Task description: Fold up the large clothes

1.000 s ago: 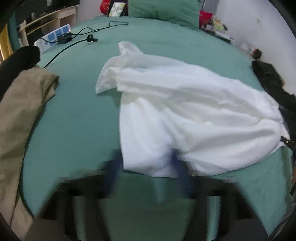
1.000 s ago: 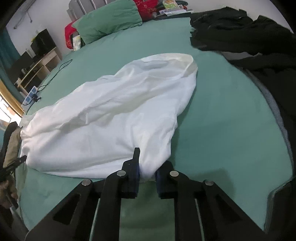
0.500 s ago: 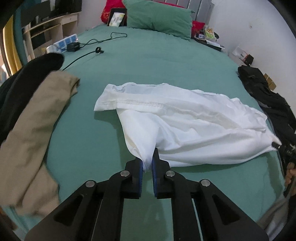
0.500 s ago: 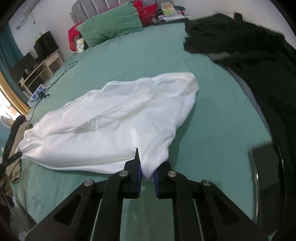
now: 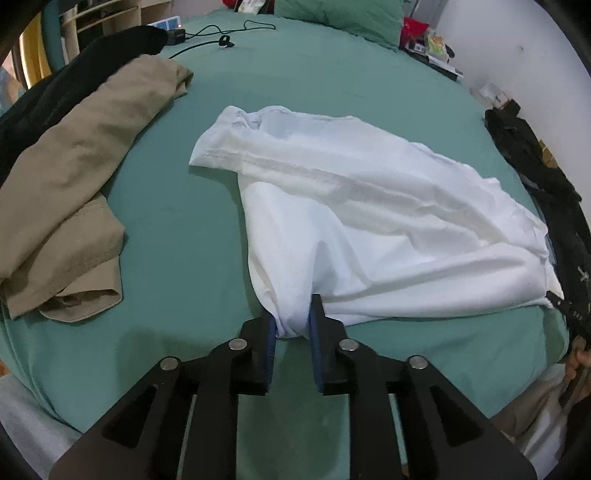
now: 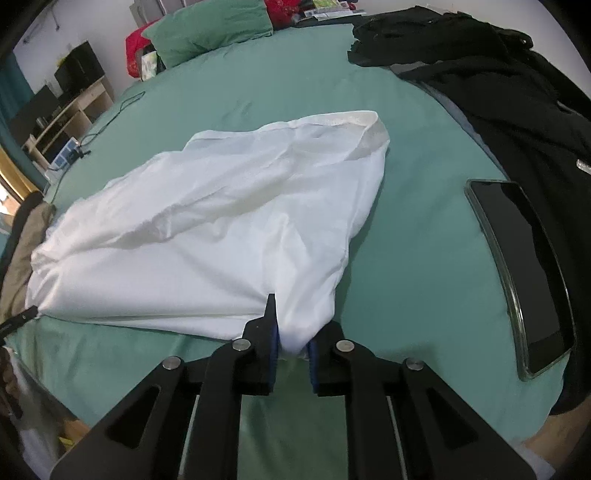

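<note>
Left gripper [image 5: 293, 325]: jaws opening, gap narrow; a bunched corner of the white garment [image 5: 362, 221] sits between the blue pads [image 5: 272, 338]; whether the pads press it cannot be told.
Right gripper [image 6: 291, 341]: jaws opening, gap narrow; the opposite near corner of the white garment [image 6: 221, 229] is bunched between its pads [image 6: 273, 345], cloth filling the gap and touching both.
White garment, location: spread on the green bedsheet [image 5: 184, 229], middle of the bed, near edge at both grippers.
White garment, long axis: runs across the bed from one gripper to the other; in the left wrist view it stretches from the fingers away to the right, in the right wrist view away to the left.
White garment, ends: a stitched hem shows on the far left part in the left wrist view; a folded, cuff-like edge shows on the far right part in the right wrist view.
Left wrist view only: tan garment [image 5: 74, 184] heaped left of the white one, apart from it; a black garment [image 5: 74, 74] behind it; a black cable [image 5: 218, 35] on the sheet further off.
Right wrist view only: dark phone [image 6: 524, 273] lying flat on the sheet, right of the garment, apart from it; black clothing [image 6: 498, 81] piled beyond it.
Both views: green pillow [image 6: 210, 29] at the bed's far end.
</note>
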